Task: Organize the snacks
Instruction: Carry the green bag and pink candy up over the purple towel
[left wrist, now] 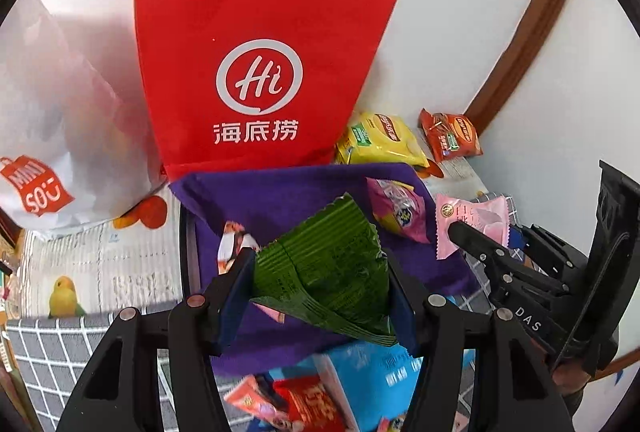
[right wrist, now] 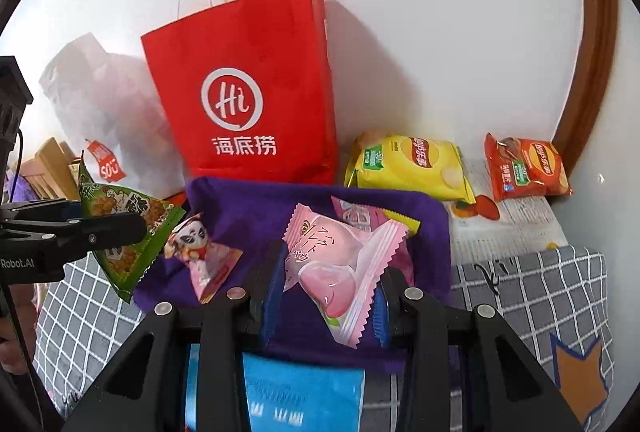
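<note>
My left gripper point(left wrist: 320, 264) is shut on a green snack packet point(left wrist: 324, 272), held above a purple cloth point(left wrist: 288, 199). My right gripper point(right wrist: 332, 268) is shut on a pink peach-sweet packet point(right wrist: 336, 264) over the same cloth point(right wrist: 248, 199). In the right wrist view the left gripper point(right wrist: 132, 228) shows side-on at the left with the green packet point(right wrist: 128, 232). In the left wrist view the right gripper point(left wrist: 476, 240) comes in from the right with the pink packet point(left wrist: 472, 224). A panda packet point(right wrist: 200, 252) and a pink-and-yellow packet point(left wrist: 396, 207) lie on the cloth.
A red paper bag point(left wrist: 256, 71) stands upright against the white wall behind the cloth, with a white shopping bag point(left wrist: 52, 135) to its left. Yellow point(right wrist: 408, 167) and orange point(right wrist: 524, 167) crisp bags lie at the back right. A blue packet point(left wrist: 372, 372) and red packets point(left wrist: 304, 404) lie below the grippers.
</note>
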Motion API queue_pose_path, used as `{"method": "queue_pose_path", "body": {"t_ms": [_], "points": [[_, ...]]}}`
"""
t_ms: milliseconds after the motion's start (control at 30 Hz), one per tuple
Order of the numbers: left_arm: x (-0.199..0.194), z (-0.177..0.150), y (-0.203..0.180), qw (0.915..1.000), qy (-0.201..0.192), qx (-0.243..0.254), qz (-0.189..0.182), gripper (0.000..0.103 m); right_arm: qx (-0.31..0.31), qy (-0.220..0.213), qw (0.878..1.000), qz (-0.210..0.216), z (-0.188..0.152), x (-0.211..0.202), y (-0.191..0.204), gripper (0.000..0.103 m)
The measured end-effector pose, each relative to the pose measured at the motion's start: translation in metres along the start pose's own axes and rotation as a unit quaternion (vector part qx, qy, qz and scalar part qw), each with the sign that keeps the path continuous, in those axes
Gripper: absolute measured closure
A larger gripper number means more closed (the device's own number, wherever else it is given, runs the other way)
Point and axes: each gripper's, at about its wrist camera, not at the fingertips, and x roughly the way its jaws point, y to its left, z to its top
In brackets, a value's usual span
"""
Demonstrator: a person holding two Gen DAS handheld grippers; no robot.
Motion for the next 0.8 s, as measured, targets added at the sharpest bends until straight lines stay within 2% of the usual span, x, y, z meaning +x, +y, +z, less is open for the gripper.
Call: {"method": "queue_pose_path", "body": {"t_ms": [200,333,467,800], "points": [[0.033,0.002,0.005,0.9997,0.021,0.002,-0.009,0.044,0.013,0.014,1.000,0.012,-0.001,0.029,-0.008,0.065],[0.053,0.001,0.008,0.9991,0.042,0.000,0.000,0.044,0.026,0.026,0.999,0.021,-0.008,0.046,-0.015,0.065],[0.065,-0.001,0.009,0.9984,0.056,-0.002,-0.005,0.044,0.038,0.039,0.998,0.024,-0.015,0.057,-0.020,0.065],[0.081,-0.004,0.018,0.9969,0.076,-0.014,0.011,0.044,0.043,0.070,0.996,0.026,-0.021,0.073,-0.025,0.064]]}}
